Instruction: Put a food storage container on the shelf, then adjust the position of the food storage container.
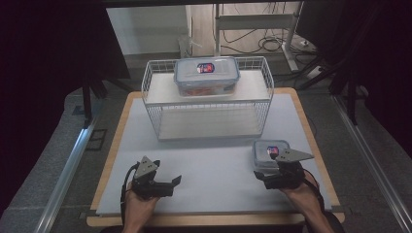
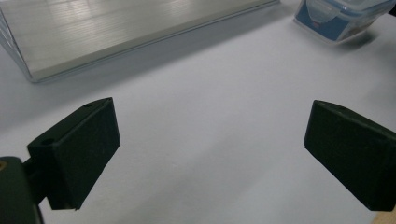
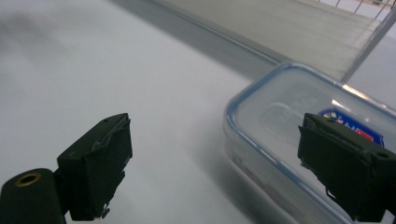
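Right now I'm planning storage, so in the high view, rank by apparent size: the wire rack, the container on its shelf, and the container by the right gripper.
1. Wire rack, clearly the largest.
2. Container on the shelf.
3. Small container by the right gripper; partly hidden by it, yet looks smallest.

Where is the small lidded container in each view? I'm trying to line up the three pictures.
High view: small lidded container at lower right of the mat, just beyond the right gripper.
Left gripper view: top right corner, partly cut off.
Right gripper view: lower right, close by, behind the right-hand jaw.
Shared landmark: the wire rack, behind the container.
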`<state>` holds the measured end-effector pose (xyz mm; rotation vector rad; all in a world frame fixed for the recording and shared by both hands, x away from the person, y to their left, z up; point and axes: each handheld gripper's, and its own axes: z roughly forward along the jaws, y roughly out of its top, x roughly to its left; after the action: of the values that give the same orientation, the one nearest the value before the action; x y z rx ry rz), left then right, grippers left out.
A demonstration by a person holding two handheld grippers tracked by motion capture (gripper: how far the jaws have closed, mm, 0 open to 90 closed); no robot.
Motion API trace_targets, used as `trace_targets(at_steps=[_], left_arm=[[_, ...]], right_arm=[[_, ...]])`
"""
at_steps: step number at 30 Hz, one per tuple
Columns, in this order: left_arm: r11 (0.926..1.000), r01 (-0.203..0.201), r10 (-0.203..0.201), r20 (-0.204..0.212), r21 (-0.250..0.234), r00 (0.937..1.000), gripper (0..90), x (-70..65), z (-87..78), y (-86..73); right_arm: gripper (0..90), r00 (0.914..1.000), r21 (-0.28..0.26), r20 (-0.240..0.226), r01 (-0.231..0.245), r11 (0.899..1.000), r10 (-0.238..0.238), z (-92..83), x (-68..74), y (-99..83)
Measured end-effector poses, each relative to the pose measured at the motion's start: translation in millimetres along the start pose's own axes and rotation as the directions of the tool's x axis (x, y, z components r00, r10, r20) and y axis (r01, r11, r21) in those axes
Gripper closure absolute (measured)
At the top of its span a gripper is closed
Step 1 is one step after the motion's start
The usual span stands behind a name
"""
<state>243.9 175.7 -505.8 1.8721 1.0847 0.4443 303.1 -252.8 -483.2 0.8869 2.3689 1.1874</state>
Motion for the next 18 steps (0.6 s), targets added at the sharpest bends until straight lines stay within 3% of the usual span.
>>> trace_targets(at_steps=[5, 9, 15, 18], left_arm=[[0.9992, -0.036, 0.036, -0.025, 0.018, 0.999, 3.4, -4.0, 3.1, -0.3], [0.9986, -0.041, 0.042, -0.033, 0.033, 0.9986, 3.4, -2.6, 4.1, -1.9], [0.9989, -0.036, 0.037, -0.04, 0.03, 0.9985, 3.6, -0.4, 3.0, -2.6], [0.9987, -0.035, 0.036, -0.039, 0.037, 0.9986, 3.8, 0.0, 3.9, -3.2]], right_arm=[[8.8, 0.9997, 0.014, 0.014, -0.019, 1.0, 0.018, 0.6, -4.8, -0.8], [7.5, 0.9986, 0.045, 0.032, -0.045, 0.998, 0.043, 1.3, -9.3, -2.4], [5.0, 0.995, 0.032, 0.042, -0.092, 0.995, 0.091, -2.8, -15.0, 1.4], [21.4, 0.9912, 0.029, 0.082, -0.106, 0.994, 0.103, -7.4, -19.4, 3.0]])
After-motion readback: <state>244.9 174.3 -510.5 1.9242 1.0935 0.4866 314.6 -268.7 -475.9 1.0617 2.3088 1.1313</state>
